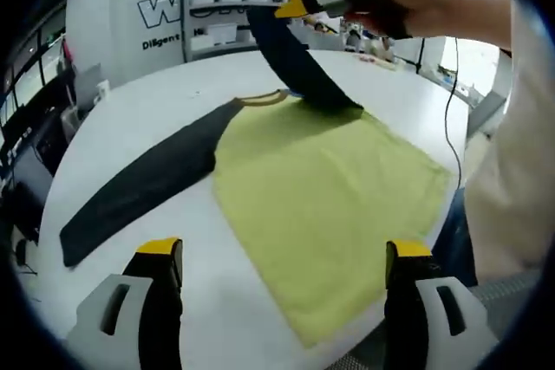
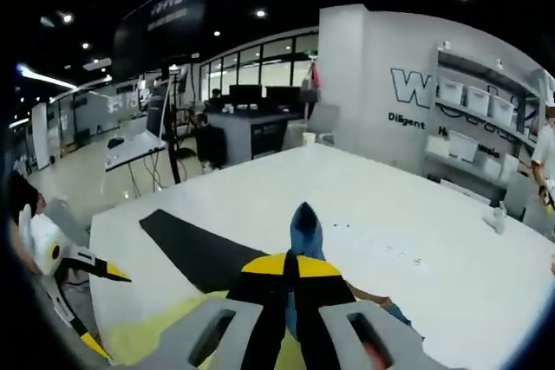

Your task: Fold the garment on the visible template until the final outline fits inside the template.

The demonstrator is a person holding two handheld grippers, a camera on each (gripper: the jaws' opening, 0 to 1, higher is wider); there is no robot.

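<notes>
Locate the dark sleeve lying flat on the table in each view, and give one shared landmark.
Left gripper view: flat dark sleeve runs diagonally at left, off the yellow shirt body.
Right gripper view: flat dark sleeve lies left of centre, ahead of the jaws.
Shared landmark: white wall lettering.

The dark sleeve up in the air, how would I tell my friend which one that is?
Find the big white table with the yellow-green shirt spread on it. The shirt has two dark sleeves: one sleeve lies flat on the table, stretched out away from the body. The lifted sleeve is the other one, rising off the shirt's shoulder and pinched in the right claw.
</notes>
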